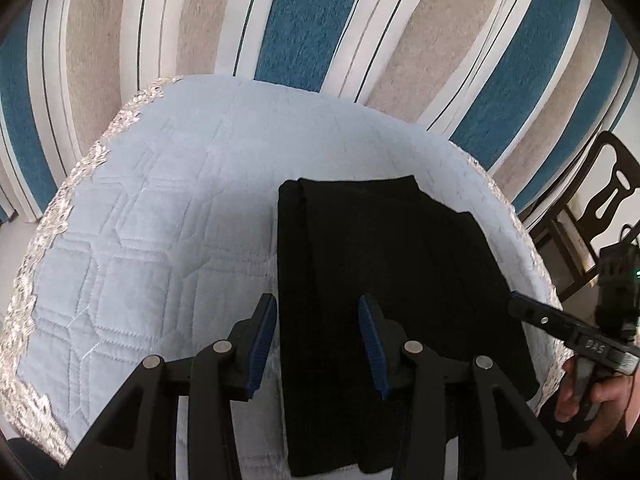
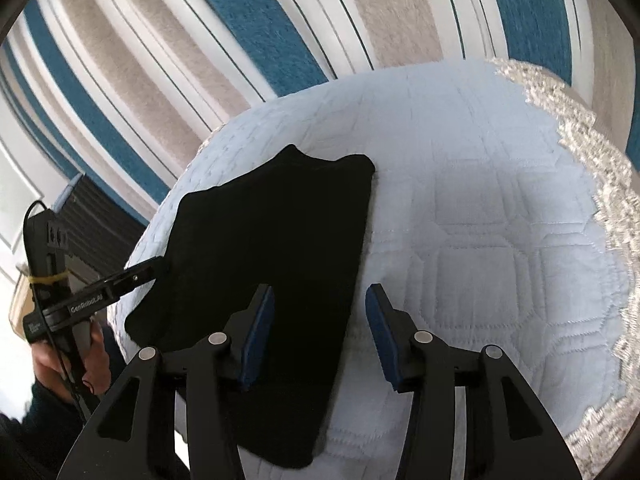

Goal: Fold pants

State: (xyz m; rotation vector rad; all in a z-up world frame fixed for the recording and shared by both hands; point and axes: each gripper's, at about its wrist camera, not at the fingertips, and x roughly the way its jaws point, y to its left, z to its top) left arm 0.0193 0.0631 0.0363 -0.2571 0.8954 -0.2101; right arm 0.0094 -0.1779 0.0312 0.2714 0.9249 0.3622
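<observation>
While the left claw (image 1: 318,344) hangs over the near part of the counter (image 1: 160,200), its blue-padded jaws stand apart with nothing pressed between them; the left edge of the black pants (image 1: 380,264) runs under the gap, and the pads sit clear above the cloth. From this left wrist view the pants lie folded into a long dark strip on the right half of the pale quilted cover, which carries a stitched hexagon pattern and a shiny lace border. Striped wall covering (image 1: 304,24) in blue, beige and white fills the background, and a dark wooden chair (image 1: 612,200) shows at the far right. At the right edge the right claw (image 1: 520,304) reaches in, its tip at the pants' right edge, gripped by a hand (image 1: 588,396). Turning to the right wrist view, the right claw (image 2: 320,330) likewise has its jaws spread, nothing clamped, with the right edge of the pants (image 2: 272,248) passing beneath the gap and bare quilt under the right pad. At the left, the left claw (image 2: 160,266) comes in with its tip at the pants' left edge, held by the other hand (image 2: 68,364); whether that tip touches the cloth I cannot tell.
</observation>
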